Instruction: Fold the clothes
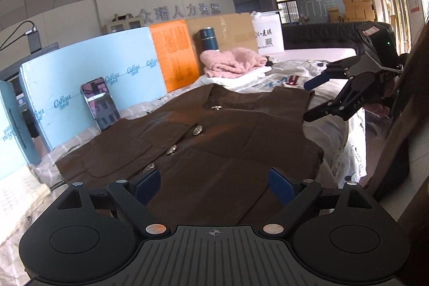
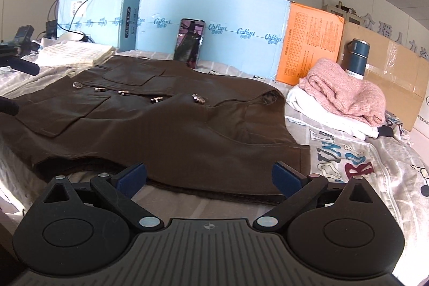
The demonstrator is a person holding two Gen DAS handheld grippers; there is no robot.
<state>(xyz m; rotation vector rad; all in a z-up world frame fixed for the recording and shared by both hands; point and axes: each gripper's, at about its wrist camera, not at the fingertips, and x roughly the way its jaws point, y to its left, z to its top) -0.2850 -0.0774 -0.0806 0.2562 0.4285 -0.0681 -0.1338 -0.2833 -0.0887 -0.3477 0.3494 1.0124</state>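
While the brown vest (image 2: 166,125) lay spread flat on the bed cover (image 2: 375,178), front side up with its metal buttons (image 2: 124,92) in a row, both tools hung just off its edges with nothing in them. Left gripper (image 1: 214,184) had its jaws released wide, poised at the hem end over the fabric. Right gripper (image 2: 209,176) was likewise spread apart, at the long side edge near the armhole; no cloth between the blue pads (image 2: 285,177).

Stage, as a judgement: vest is laid out whole, no fold line visible in it, both tools lined up on edges, so this reads as set-up for a grasp. A next move would need each tool to pinch an edge cleanly, catching both layers, and lift together so the panel turns over evenly.

Long axis ran hem to collar: in the left view, away from the camera, with the collar (image 1: 214,93) at the far end toward the pink sweater (image 1: 233,62); in the right view, left to right, collar on the right. Phone (image 2: 189,43) stood propped behind it against blue boxes (image 2: 228,18).
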